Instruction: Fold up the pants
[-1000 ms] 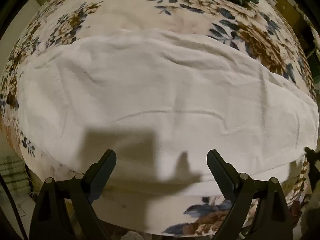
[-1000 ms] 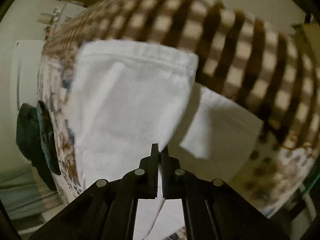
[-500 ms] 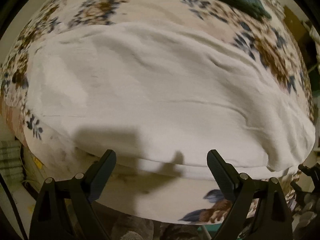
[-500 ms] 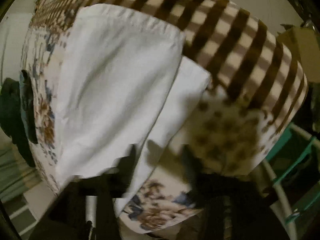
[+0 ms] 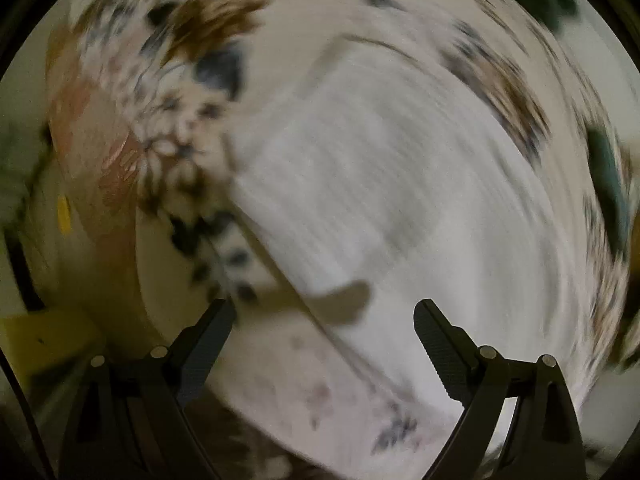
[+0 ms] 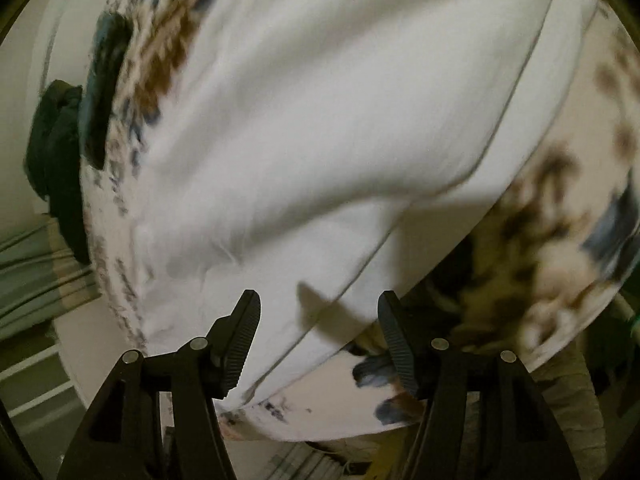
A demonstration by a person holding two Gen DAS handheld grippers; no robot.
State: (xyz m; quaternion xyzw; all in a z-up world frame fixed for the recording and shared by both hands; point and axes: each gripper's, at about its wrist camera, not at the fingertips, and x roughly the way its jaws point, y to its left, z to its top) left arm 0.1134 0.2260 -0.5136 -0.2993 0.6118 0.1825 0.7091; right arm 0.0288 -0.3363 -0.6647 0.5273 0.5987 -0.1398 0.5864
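Note:
White pants [image 5: 400, 200] lie folded flat on a floral bedspread [image 5: 192, 40]; the left wrist view is smeared by motion. My left gripper [image 5: 324, 308] hangs open over the pants' near-left edge and holds nothing. In the right wrist view the pants [image 6: 320, 120] fill the frame, an upper layer lying over a lower one along a long seam. Just above the near end of the pants, my right gripper [image 6: 318, 298] stands open; its fingers do not touch the cloth.
Dark green clothes [image 6: 60, 140] and a folded blue-green piece [image 6: 106, 80] lie at the bedspread's [image 6: 560, 240] left edge, seen also as dark patches [image 5: 608, 176]. The bed's edge drops off near both grippers, with striped floor [image 6: 32, 264] below.
My right gripper has let go of the white cloth and opened, then swept along the pants. The left gripper stayed open while it swung sideways and rolled, so its view now blurs.

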